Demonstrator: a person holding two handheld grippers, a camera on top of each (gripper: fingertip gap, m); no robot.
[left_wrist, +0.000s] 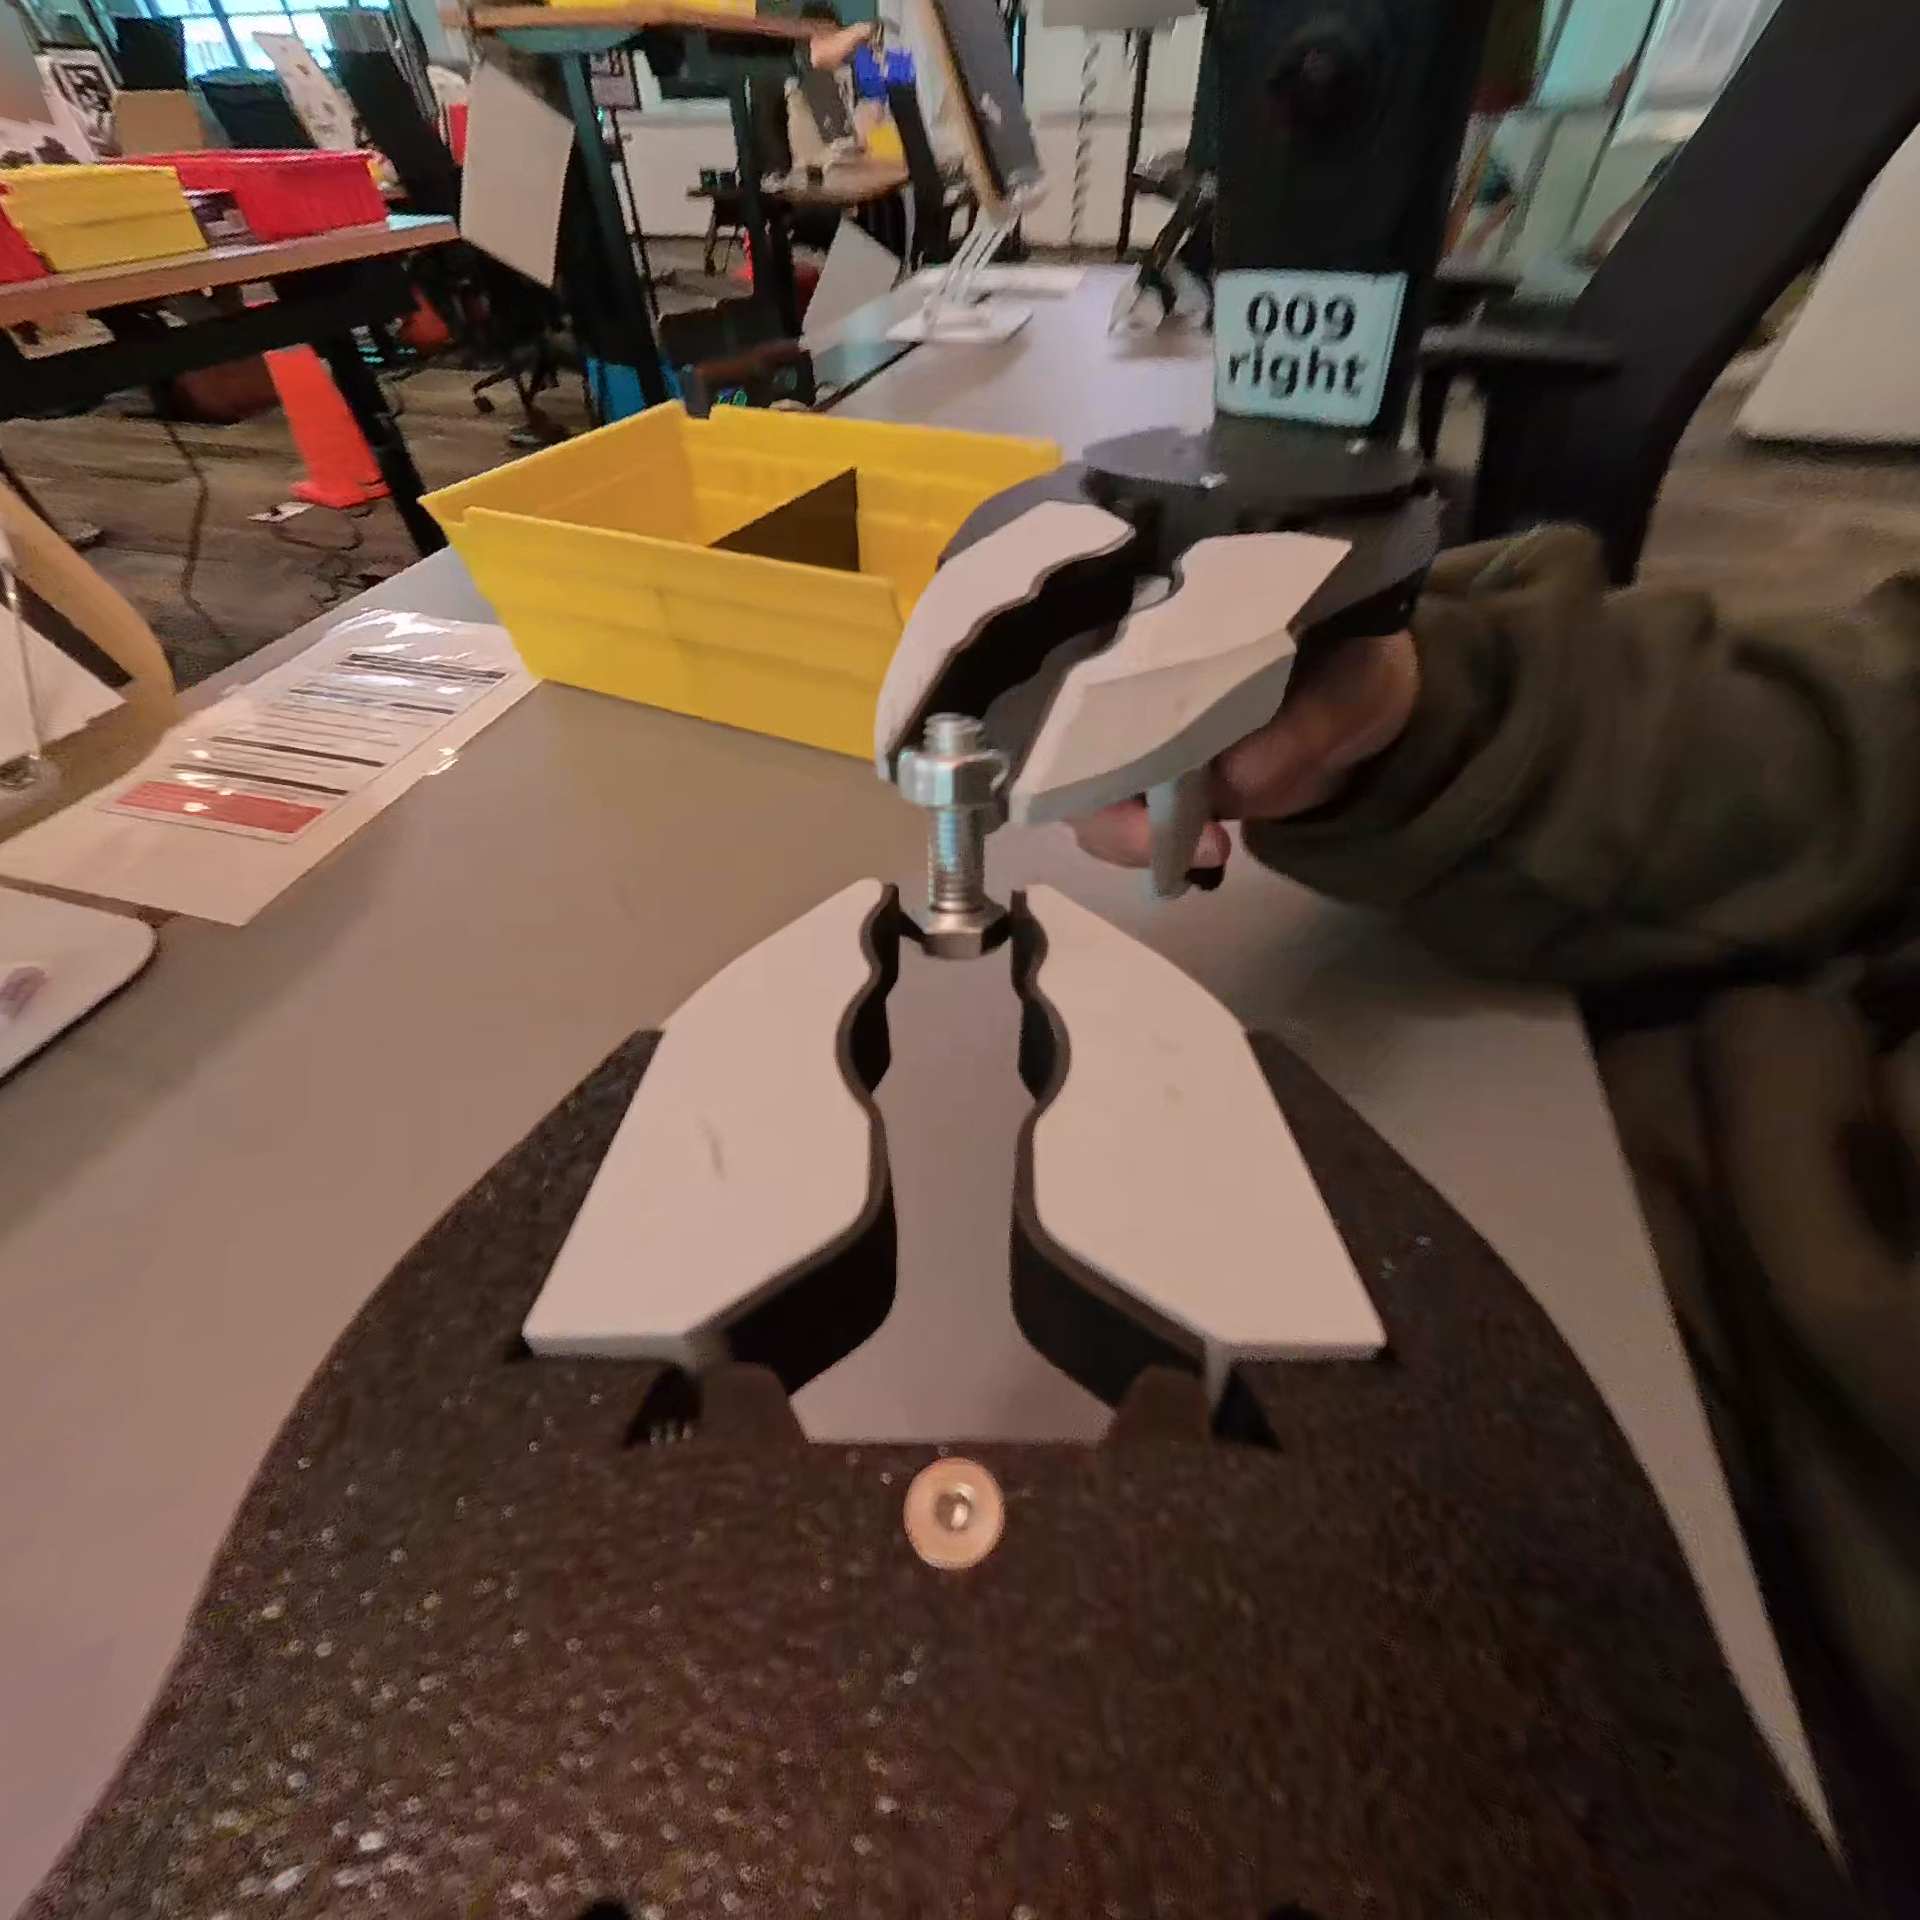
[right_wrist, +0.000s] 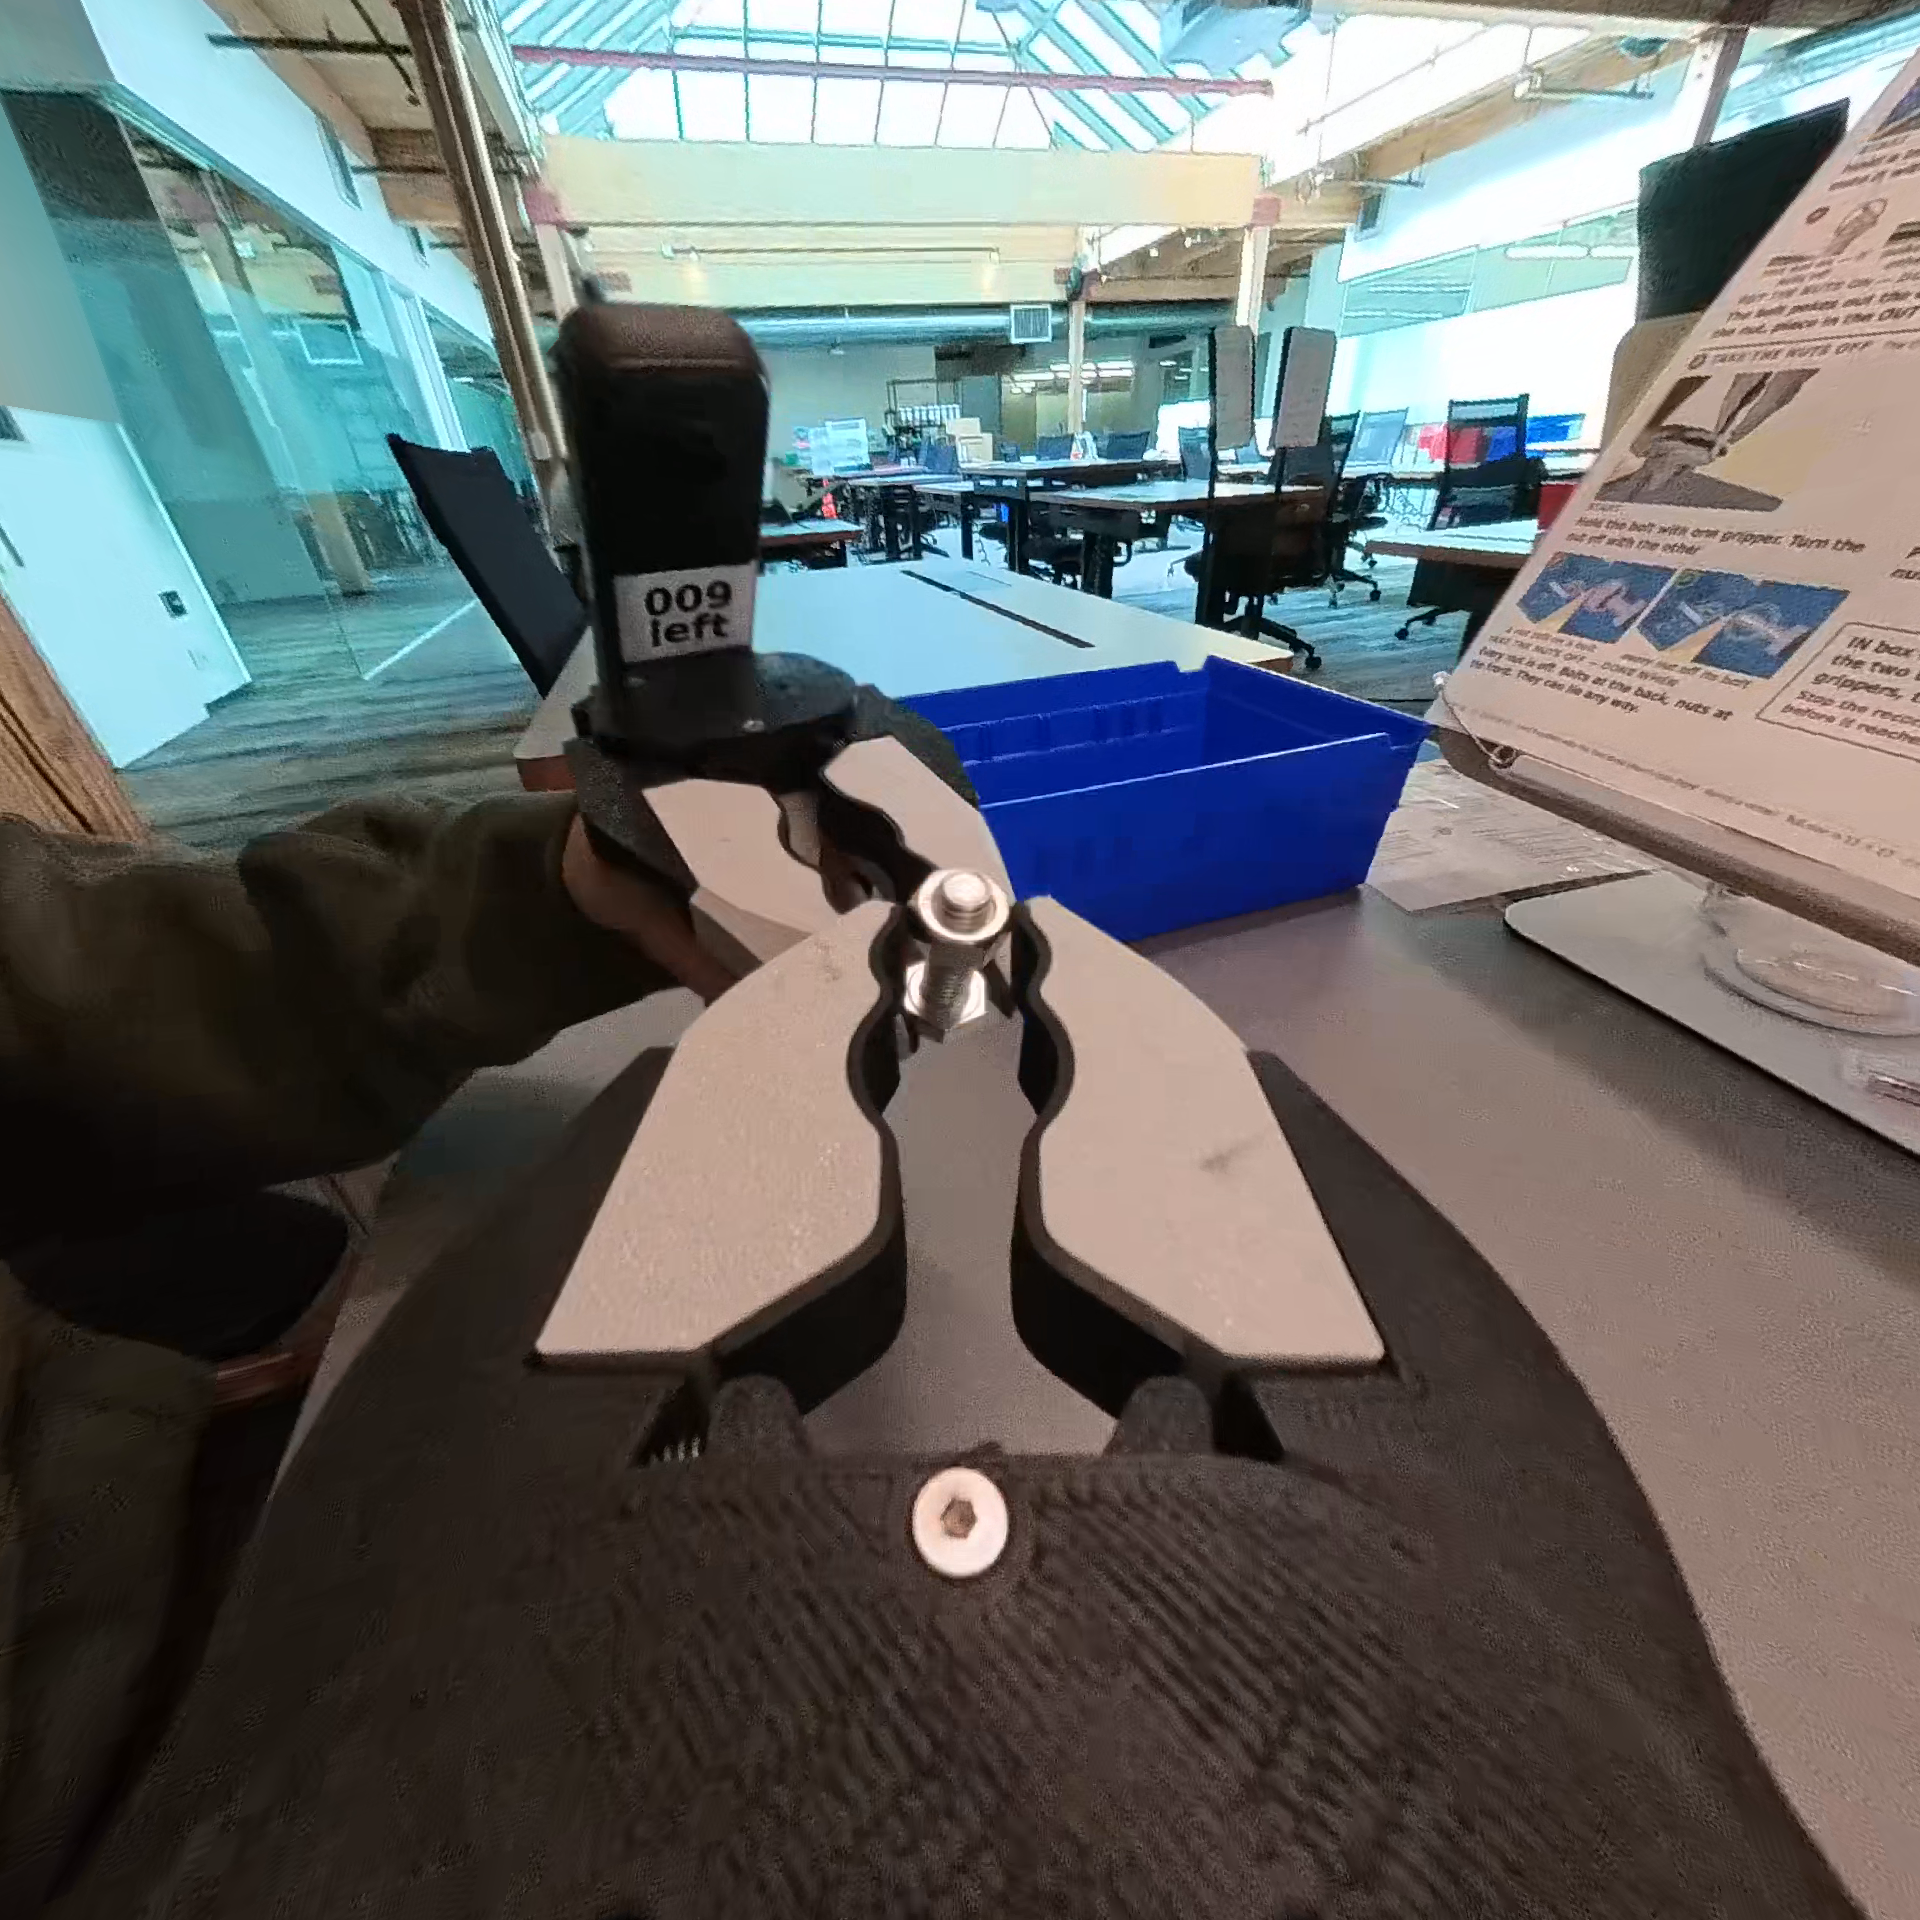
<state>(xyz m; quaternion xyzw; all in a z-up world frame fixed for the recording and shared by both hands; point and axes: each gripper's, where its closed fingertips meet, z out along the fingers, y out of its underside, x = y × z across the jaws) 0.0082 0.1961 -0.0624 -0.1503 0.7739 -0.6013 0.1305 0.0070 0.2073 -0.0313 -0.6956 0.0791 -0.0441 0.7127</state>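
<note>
Steel bolt (left_wrist: 951, 831) stands upright: my left gripper (left_wrist: 954, 914) clamps its head, my right gripper (right_wrist: 954, 920) pinches the nut (left_wrist: 948, 771) directly above

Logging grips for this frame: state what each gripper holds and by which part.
Both hold one bolt. The left gripper clamps its hex head; the right gripper clamps the nut near the threaded end.

Grey table (left_wrist: 520, 987): yellow bin (left_wrist: 665, 613), papers (left_wrist: 301, 758).
</note>
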